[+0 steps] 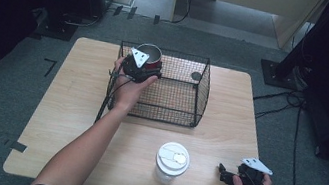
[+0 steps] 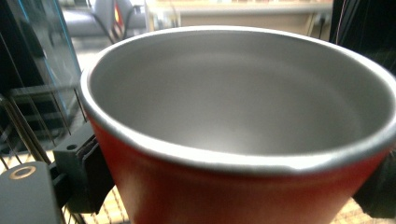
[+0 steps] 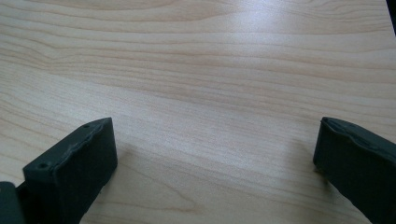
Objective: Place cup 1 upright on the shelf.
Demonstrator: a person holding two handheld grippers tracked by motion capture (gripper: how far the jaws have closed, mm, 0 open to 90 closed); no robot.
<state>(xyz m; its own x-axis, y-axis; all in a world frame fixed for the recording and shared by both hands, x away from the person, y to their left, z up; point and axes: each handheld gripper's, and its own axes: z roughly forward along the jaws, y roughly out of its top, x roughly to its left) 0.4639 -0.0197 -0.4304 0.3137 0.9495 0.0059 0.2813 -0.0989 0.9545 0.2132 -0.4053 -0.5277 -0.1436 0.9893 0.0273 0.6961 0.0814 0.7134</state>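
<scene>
Wooden table [image 1: 73, 108], red cup [image 2: 243, 140] base below left gripper view's edge.

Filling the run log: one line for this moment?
left gripper: shut on red cup, at wire basket left end | right gripper: open, over table | white-lidded jar: untouched

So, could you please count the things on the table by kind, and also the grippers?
Red cup: 1
White-lidded jar: 1
Wire basket: 1
Grippers: 2, left gripper around the cup, right gripper open over the table
Total: 5
</scene>
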